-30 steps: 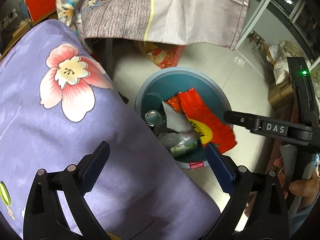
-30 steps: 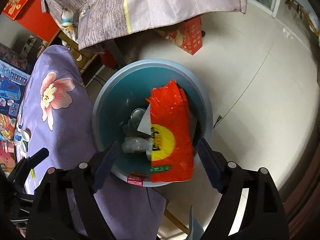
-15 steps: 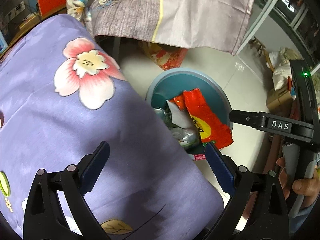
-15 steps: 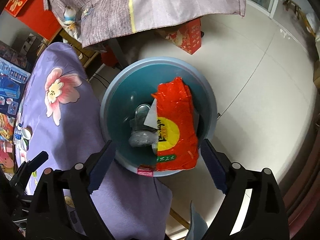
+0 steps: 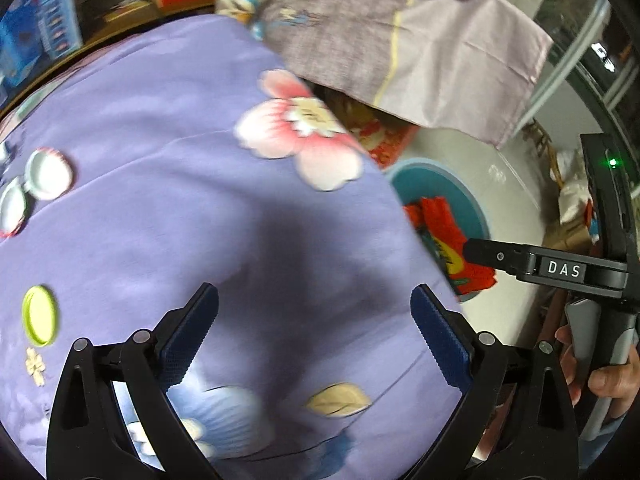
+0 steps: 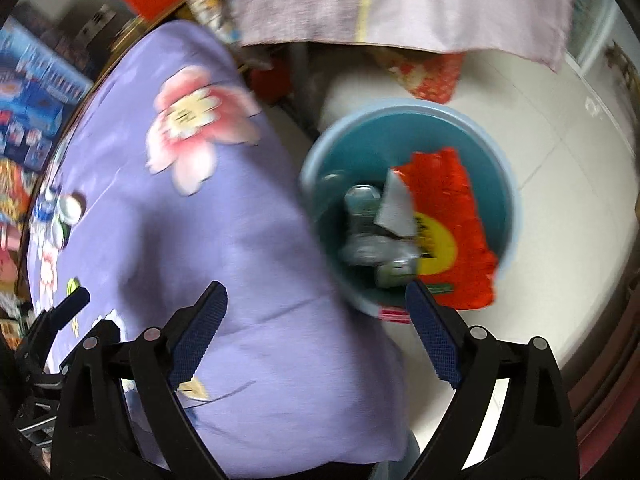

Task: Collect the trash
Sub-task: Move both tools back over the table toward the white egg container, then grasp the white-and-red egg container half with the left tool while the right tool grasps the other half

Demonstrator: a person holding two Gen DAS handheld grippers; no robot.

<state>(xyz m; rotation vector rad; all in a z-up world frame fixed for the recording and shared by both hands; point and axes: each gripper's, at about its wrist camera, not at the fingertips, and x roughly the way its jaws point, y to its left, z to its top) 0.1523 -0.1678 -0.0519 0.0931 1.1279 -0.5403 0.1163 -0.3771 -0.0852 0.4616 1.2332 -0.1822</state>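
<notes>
My left gripper [image 5: 314, 292] hangs open over the purple flowered tablecloth [image 5: 180, 160], nothing between its fingers. A yellow-green lid [image 5: 39, 316] and white lids [image 5: 48, 174] lie on the cloth at the far left. My right gripper [image 6: 316, 286] is opening with nothing between its jaws, over the table's edge beside the teal bin [image 6: 400, 104]. The bin holds a red bag [image 6: 452, 208], white paper [image 6: 394, 208] and crushed cans [image 6: 364, 220]. In the left wrist view the bin [image 5: 452, 184] is half hidden behind the table's edge.
A grey-lilac cloth [image 5: 400, 40] hangs over furniture at the back. On the white tile floor [image 6: 560, 200] behind the bin stands a red box [image 6: 432, 76]. Blue boxes [image 6: 32, 92] are stacked at the far left. A person's hand [image 5: 608, 380] holds the right gripper's handle.
Both grippers have swung from above the bin toward the table; the bin slid right in both views. The lids came into the left view. The right jaws widened a little.
</notes>
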